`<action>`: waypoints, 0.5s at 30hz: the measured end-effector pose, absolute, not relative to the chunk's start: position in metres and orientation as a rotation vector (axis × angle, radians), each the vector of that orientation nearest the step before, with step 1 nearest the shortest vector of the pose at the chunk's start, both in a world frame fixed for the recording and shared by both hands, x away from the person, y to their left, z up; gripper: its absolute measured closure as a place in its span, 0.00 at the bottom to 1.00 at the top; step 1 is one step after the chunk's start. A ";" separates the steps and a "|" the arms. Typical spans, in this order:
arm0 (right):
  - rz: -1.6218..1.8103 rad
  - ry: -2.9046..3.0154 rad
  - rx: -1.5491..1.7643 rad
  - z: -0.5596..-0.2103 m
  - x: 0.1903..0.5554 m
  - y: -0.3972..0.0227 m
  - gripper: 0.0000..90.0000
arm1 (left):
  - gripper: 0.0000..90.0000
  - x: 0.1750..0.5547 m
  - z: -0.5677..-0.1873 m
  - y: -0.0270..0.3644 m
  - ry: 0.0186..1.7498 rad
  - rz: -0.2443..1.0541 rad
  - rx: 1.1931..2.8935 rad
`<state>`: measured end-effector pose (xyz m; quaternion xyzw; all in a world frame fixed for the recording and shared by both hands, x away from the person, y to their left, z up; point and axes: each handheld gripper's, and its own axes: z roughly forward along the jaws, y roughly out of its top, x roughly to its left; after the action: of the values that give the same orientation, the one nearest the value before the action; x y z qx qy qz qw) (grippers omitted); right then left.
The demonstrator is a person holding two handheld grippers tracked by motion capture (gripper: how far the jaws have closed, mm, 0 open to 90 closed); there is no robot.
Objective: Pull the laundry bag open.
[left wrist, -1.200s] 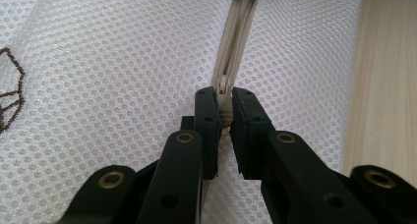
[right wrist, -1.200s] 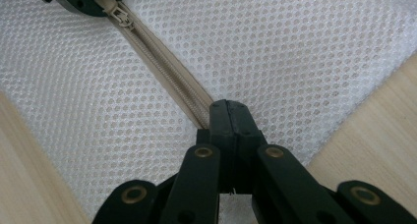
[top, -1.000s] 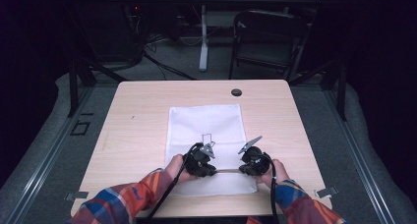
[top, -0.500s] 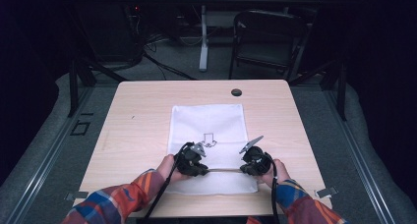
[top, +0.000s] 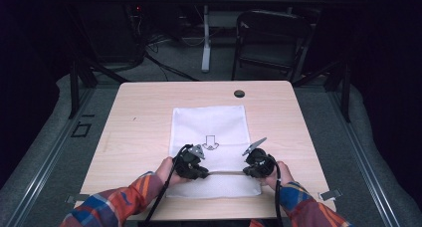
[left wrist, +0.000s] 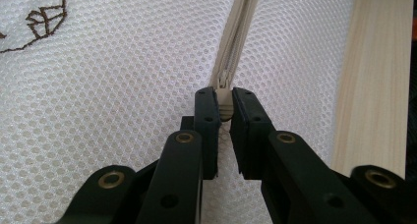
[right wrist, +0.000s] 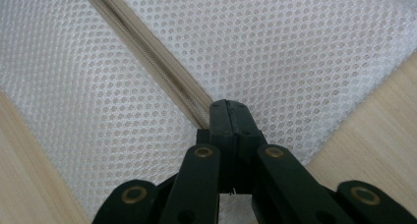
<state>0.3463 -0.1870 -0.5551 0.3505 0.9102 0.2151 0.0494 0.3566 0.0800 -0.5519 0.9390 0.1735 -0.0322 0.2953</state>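
Wooden table (top: 139, 117) holds a white mesh bag (top: 209, 122) whose zipper (top: 226, 172) runs straight between both grippers. Left gripper (left wrist: 223, 111) pinches the zipper pull (left wrist: 224, 108); right gripper (right wrist: 228, 116) clamps the zipper's far end.

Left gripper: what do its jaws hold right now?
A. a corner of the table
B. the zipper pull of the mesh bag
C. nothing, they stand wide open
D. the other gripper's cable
B: in the left gripper view the left gripper pinches the beige zipper pull at the end of the zipper on the white mesh bag.
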 end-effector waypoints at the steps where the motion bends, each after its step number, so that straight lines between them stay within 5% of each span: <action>1: 0.656 2.773 1.067 -0.555 0.346 -0.187 1.00 | 0.91 0.357 -0.552 0.081 0.470 -0.087 2.493; 14: 0.652 2.772 1.070 -0.555 0.346 -0.187 1.00 | 0.91 0.354 -0.551 0.096 0.492 -0.081 2.501; 15: 0.650 2.771 1.071 -0.555 0.346 -0.187 1.00 | 1.00 0.353 -0.550 0.099 0.490 -0.039 2.508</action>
<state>0.3463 -0.1870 -0.5549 0.3517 0.9101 0.2135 0.0502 0.3532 0.0986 -0.5499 0.9394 0.1836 -0.0145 0.2890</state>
